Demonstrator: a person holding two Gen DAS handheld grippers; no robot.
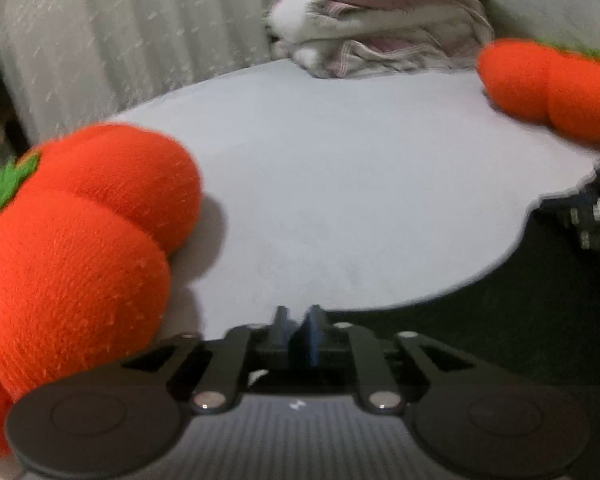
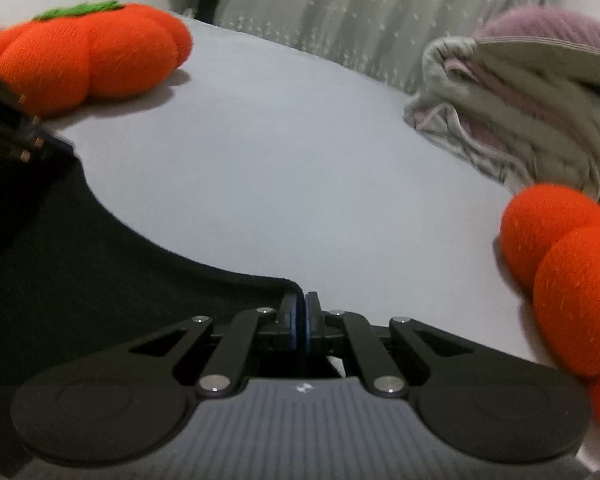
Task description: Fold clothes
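Left wrist view: I am holding my left gripper (image 1: 298, 326) slightly parted, grasping nothing, over the pale table (image 1: 340, 184). The clothes pile (image 1: 380, 36) is lying at twelve o'clock, far side. My right gripper (image 2: 301, 312) is nearly clenched, empty, beside a dark cloth (image 2: 100, 280) at nine o'clock. I should be approaching slowly, avoiding the orange plush pumpkins (image 1: 80, 240).
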